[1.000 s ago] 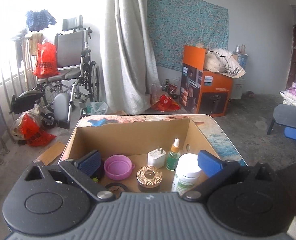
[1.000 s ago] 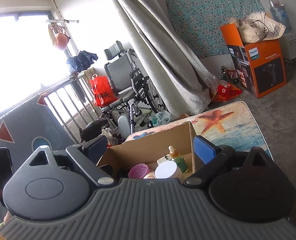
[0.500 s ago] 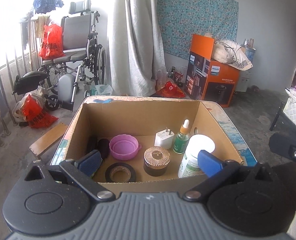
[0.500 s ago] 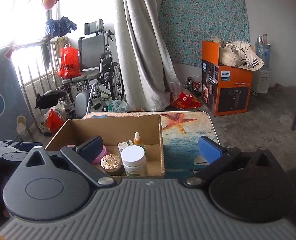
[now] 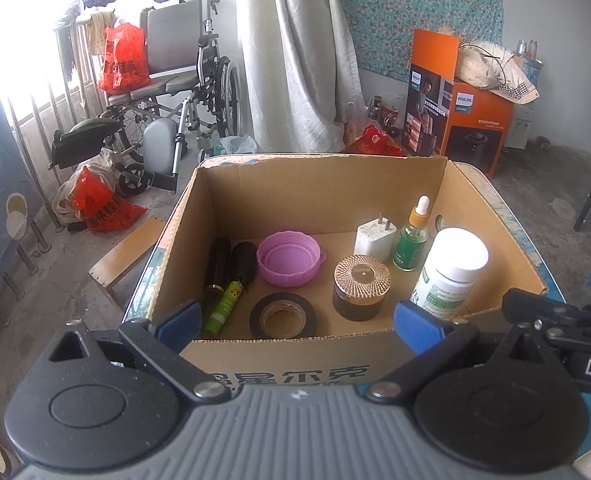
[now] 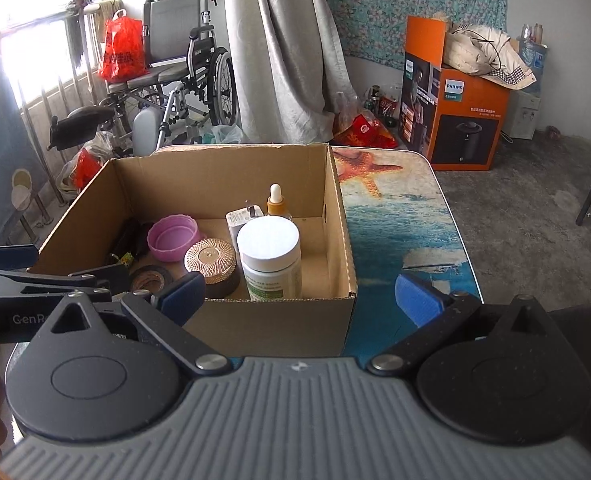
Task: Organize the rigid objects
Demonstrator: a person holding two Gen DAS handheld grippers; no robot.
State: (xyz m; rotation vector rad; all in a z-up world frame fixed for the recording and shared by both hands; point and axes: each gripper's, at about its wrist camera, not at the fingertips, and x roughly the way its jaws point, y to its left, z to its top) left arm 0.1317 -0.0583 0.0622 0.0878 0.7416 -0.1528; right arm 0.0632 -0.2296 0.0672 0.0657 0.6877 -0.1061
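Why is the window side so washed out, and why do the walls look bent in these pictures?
Left wrist view: daylight behind the wheelchair blows the window out to white, while the cardboard box is evenly lit and sharp. Right wrist view: the same glare at the left edge; the curtain leans and the table edges bow, which is fisheye lens distortion.

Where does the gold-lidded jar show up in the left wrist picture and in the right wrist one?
Left wrist: the gold-lidded jar sits right of centre, in the cardboard box, between the black tape roll and the white-capped bottle.
Right wrist: left of centre, against the same bottle's left side.
Shared landmark: the pink cup behind it.
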